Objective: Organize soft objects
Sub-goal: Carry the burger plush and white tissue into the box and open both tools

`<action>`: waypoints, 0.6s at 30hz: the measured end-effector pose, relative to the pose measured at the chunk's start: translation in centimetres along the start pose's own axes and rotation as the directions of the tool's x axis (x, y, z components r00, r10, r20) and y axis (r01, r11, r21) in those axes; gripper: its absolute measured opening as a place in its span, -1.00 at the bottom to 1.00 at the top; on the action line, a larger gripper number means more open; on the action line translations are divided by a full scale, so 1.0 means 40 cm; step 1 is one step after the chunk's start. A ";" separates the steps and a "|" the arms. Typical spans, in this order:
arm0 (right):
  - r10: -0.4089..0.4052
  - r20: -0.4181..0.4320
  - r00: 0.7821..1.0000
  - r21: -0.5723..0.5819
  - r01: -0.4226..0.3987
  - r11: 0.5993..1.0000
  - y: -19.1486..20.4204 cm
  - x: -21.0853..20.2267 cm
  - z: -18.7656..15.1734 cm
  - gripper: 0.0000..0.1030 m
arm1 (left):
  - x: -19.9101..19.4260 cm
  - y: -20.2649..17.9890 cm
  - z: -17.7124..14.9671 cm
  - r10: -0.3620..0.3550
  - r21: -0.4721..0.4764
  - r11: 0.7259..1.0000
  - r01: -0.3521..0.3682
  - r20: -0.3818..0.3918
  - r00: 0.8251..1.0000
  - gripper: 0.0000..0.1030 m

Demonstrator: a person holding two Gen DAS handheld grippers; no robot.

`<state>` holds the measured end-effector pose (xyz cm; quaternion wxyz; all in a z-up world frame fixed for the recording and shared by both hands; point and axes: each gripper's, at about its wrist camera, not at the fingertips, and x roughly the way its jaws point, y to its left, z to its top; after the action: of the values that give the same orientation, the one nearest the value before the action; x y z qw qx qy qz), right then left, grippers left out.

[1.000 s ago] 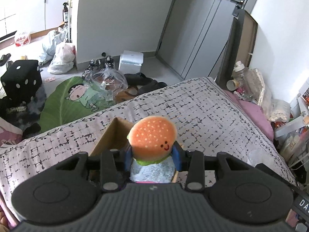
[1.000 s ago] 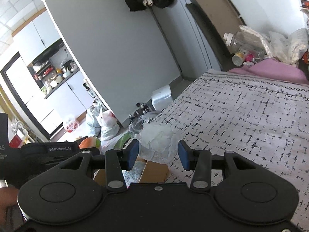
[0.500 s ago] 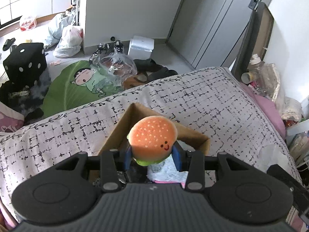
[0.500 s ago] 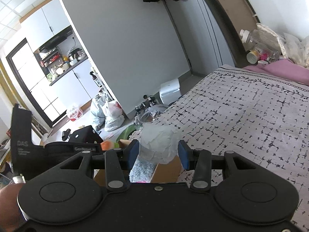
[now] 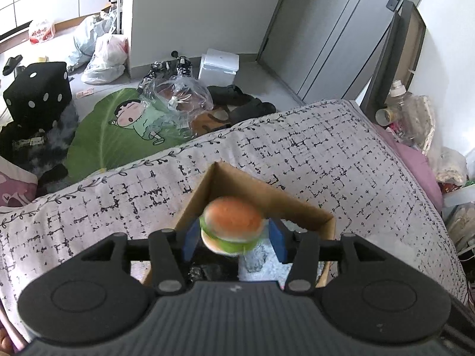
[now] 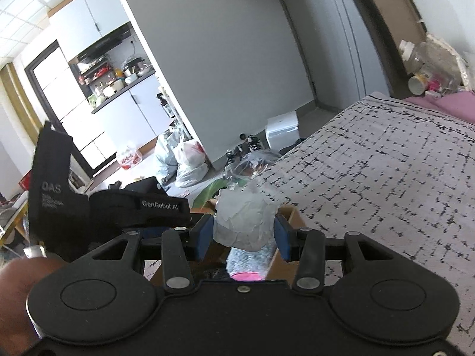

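Left gripper [image 5: 234,238]: jaws now spread wide, clear of the burger plush [image 5: 232,225], which was pinched between them half a second ago. Plush blurred, between the blue pads, over the open cardboard box [image 5: 261,191] on the bedspread [image 5: 326,154].

Right gripper [image 6: 244,233]: pads against the pale crumpled soft object [image 6: 245,222], unchanged.

Box contents mostly hidden; a grey fuzzy item [image 6: 248,256] shows below.

- Your left hand-held gripper [image 5: 234,244] is matt black plastic.
- The burger plush [image 5: 232,225], frame centre, looks soft and fuzzy.
- The cardboard box [image 5: 268,197] is plain brown and matt.
- The bed [image 5: 326,154] wears printed woven cloth.
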<state>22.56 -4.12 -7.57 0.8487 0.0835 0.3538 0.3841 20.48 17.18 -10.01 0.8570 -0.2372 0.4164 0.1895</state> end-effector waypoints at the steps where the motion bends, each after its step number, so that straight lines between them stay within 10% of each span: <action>1: 0.004 -0.006 1.000 -0.001 -0.004 1.000 0.002 0.006 -0.003 -0.15 | -0.006 0.002 0.002 0.001 0.001 1.000 -0.001 0.004 1.000 -0.02; 11: 0.075 -0.046 0.996 -0.026 -0.076 0.997 0.054 0.044 -0.029 -0.09 | -0.065 0.033 0.013 0.003 -0.012 1.000 -0.003 0.016 1.000 0.05; 15: 0.069 -0.084 0.994 -0.016 -0.070 0.997 0.065 0.054 -0.051 0.50 | -0.085 0.037 0.007 0.018 -0.008 1.000 -0.018 0.012 1.000 0.19; 18: 0.068 -0.084 0.994 0.005 -0.068 0.998 0.055 0.034 -0.054 0.50 | -0.103 0.040 0.000 0.024 -0.009 1.000 -0.024 0.013 1.000 0.32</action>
<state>20.44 -1.92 -9.01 0.8194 0.0800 0.3865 0.4156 17.24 17.97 -7.10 0.8563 -0.2347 0.4126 0.2035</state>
